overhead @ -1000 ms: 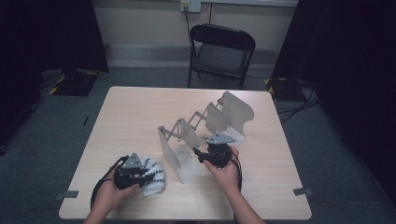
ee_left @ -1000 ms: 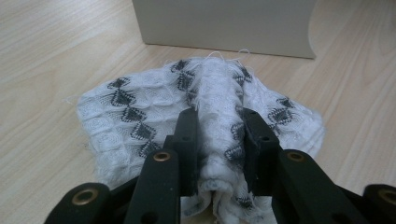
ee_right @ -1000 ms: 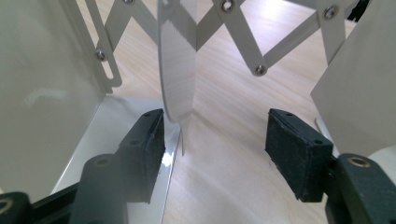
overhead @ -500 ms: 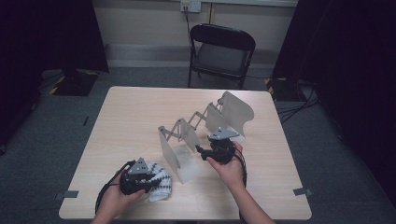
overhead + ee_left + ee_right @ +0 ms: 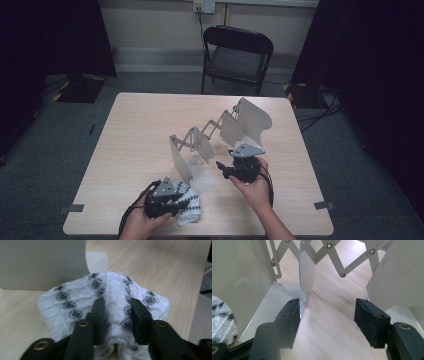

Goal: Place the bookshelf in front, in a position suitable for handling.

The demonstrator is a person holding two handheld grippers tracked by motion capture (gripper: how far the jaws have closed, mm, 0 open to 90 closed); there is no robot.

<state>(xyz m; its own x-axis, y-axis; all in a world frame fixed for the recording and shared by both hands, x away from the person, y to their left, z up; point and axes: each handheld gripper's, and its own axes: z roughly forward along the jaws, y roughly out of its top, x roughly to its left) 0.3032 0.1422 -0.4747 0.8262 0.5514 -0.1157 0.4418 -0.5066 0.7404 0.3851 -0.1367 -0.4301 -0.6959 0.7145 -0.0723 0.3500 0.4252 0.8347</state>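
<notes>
Your left claw (image 5: 116, 312) grips a bunched patterned cloth (image 5: 110, 290), jaws just easing wider, the rack (image 5: 220, 132) straight ahead. Your right claw (image 5: 328, 315) gapes empty between the rack's plates, nearer.

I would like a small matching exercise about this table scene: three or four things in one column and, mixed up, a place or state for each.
Things:
1. patterned cloth
2. expanding metal rack
3. folding chair
4. right gripper

Places or states:
a. behind the table
b. stretched out on the table
c. between the left gripper's jaws
d. open, nothing held

Pairs: 1-c, 2-b, 3-a, 4-d
</notes>
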